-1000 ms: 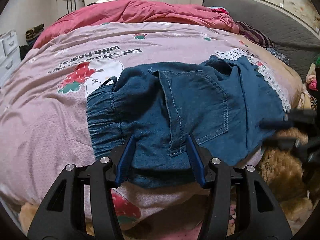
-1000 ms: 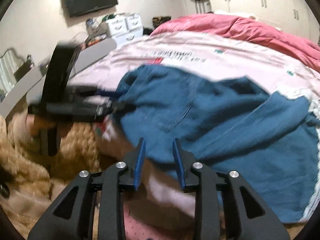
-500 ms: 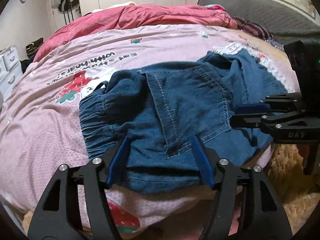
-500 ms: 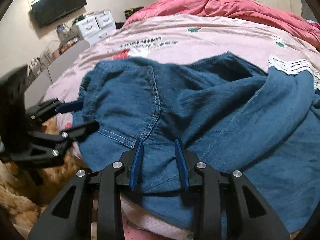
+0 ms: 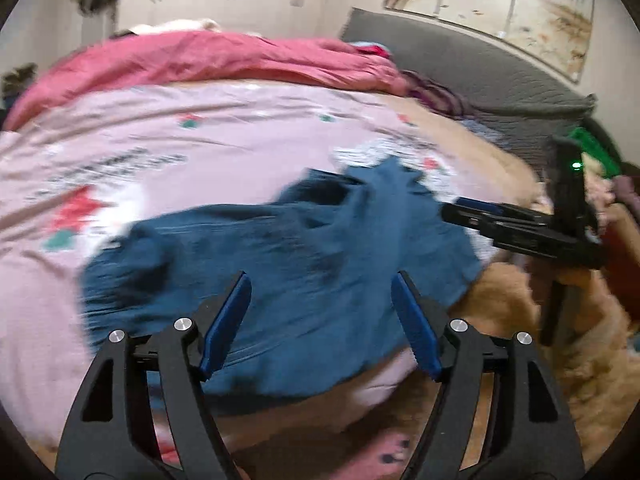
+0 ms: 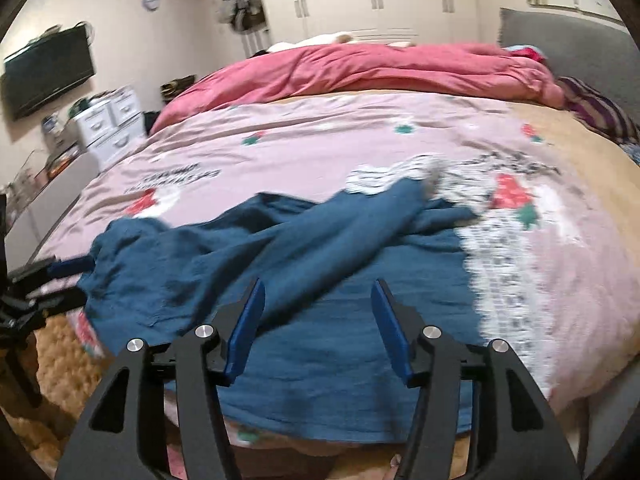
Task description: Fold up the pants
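both tools are letting go: my left tool [image 5: 322,322] has its blue pads spreading wide with nothing pinched between them, and my right tool [image 6: 318,326] is opening too, its pads apart above the denim and gripping none of it. the pants [image 5: 280,264] lie in a loose, rumpled heap at the near edge of the bed, waist end toward the left corner, one leg thrown across the other toward the lace-trimmed patch. part of the cloth hangs over the near edge.

i judge the fold is only partly made. to do this step well i'd want the legs laid straight and stacked before the next fold, so i should take the cloth by its outer edges, one tool at each end, pull it taut and flat, and keep it from sliding off the near edge.

underneath is a pink printed bedcover [image 6: 320,140], soft and wrinkled, so cloth will drag on it. a red quilt [image 6: 360,72] is bunched along the far edge by the grey headboard [image 5: 480,72]. white wardrobes, a drawer unit and a wall tv [image 6: 48,68] stand beyond the bed.
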`<state>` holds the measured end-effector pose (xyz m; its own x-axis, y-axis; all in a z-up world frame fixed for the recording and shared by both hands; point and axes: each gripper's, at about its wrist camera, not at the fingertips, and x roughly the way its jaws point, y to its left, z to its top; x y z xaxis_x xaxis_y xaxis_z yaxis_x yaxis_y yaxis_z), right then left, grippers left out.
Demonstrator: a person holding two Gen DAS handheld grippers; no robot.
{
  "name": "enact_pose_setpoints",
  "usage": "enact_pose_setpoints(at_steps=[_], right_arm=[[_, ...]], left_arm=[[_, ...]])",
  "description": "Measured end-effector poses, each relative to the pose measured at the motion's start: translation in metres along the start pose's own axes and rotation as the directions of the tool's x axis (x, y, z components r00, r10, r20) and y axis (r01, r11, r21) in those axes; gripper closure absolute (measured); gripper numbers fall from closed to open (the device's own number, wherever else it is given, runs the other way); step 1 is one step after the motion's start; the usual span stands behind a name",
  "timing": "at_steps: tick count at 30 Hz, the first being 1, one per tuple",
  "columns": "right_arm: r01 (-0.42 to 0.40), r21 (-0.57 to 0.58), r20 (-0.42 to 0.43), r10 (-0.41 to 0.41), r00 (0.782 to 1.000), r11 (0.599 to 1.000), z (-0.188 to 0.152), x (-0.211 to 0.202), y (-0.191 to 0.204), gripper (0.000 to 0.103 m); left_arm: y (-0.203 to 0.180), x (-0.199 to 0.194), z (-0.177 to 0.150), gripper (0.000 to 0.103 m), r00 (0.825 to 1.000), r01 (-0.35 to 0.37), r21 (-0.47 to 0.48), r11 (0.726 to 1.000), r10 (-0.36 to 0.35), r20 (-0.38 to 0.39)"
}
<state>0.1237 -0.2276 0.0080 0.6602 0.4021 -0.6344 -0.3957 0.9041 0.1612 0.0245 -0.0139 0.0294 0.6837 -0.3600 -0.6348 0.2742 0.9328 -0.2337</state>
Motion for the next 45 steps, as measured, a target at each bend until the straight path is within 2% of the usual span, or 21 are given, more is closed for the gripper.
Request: enact_pose_setpoints(at_steps=[4, 8, 11, 14, 18, 20, 23, 26, 30, 33, 38, 40, 43, 44, 45], right_arm=[[0.049, 0.010, 0.010, -0.049, 0.999, 0.999, 0.001, -0.004, -0.009, 0.040], [0.067, 0.022, 0.006, -0.067, 0.998, 0.998, 0.007, -0.003, -0.021, 0.040], [0.073, 0.024, 0.003, -0.073, 0.997, 0.997, 0.011, -0.002, -0.024, 0.040], [0.078, 0.023, -0.004, -0.078, 0.997, 0.997, 0.014, 0.000, -0.027, 0.040], [0.072, 0.021, -0.012, -0.072, 0.997, 0.997, 0.024, 0.007, -0.029, 0.040], [0.061, 0.021, -0.023, -0.061, 0.998, 0.998, 0.033, 0.015, -0.030, 0.040], [0.037, 0.009, -0.045, -0.037, 0.998, 0.999, 0.052, 0.033, -0.026, 0.040], [0.019, -0.009, -0.076, -0.019, 0.997, 1.000, 0.074, 0.061, -0.017, 0.040], [0.056, -0.053, -0.141, -0.063, 0.988, 0.997, 0.097, 0.106, -0.008, 0.040], [0.136, -0.113, -0.204, -0.157, 0.966, 0.984, 0.107, 0.146, -0.003, 0.041], [0.213, -0.135, -0.269, -0.243, 0.932, 0.968, 0.114, 0.193, -0.007, 0.042], [0.212, -0.125, -0.287, -0.240, 0.928, 0.969, 0.113, 0.205, -0.013, 0.048], [0.191, -0.090, -0.283, -0.209, 0.936, 0.977, 0.115, 0.209, -0.028, 0.074], [0.184, -0.074, -0.273, -0.197, 0.942, 0.980, 0.116, 0.203, -0.034, 0.091], [0.175, -0.057, -0.258, -0.184, 0.948, 0.983, 0.117, 0.196, -0.038, 0.093]], left_arm=[[-0.022, 0.033, 0.009, 0.038, 0.995, 0.083, 0.034, 0.996, -0.081, -0.058], [-0.037, 0.069, 0.017, 0.039, 0.982, 0.154, 0.053, 0.987, -0.146, -0.121], [-0.041, 0.088, 0.024, 0.051, 0.976, 0.176, 0.058, 0.983, -0.167, -0.142], [-0.042, 0.101, 0.031, 0.057, 0.973, 0.189, 0.076, 0.979, -0.176, -0.151], [-0.037, 0.120, 0.033, 0.060, 0.973, 0.167, 0.068, 0.984, -0.153, -0.172], [-0.032, 0.128, 0.032, 0.060, 0.966, 0.196, 0.030, 0.980, -0.188, -0.175], [-0.027, 0.135, 0.027, 0.073, 0.951, 0.256, -0.030, 0.966, -0.257, -0.174], [-0.030, 0.136, 0.020, 0.091, 0.944, 0.275, -0.027, 0.961, -0.275, -0.180], [-0.038, 0.135, 0.012, 0.093, 0.937, 0.297, -0.016, 0.955, -0.295, -0.189], [-0.040, 0.134, 0.011, 0.093, 0.933, 0.308, -0.021, 0.951, -0.306, -0.189], [-0.041, 0.133, 0.010, 0.093, 0.932, 0.314, -0.022, 0.949, -0.313, -0.183], [-0.038, 0.132, 0.010, 0.093, 0.931, 0.315, -0.025, 0.949, -0.314, -0.185], [-0.035, 0.132, 0.014, 0.093, 0.936, 0.306, -0.016, 0.952, -0.304, -0.180], [-0.034, 0.130, 0.015, 0.093, 0.940, 0.297, -0.011, 0.955, -0.294, -0.176], [-0.033, 0.129, 0.016, 0.093, 0.941, 0.294, -0.010, 0.956, -0.291, -0.173]])
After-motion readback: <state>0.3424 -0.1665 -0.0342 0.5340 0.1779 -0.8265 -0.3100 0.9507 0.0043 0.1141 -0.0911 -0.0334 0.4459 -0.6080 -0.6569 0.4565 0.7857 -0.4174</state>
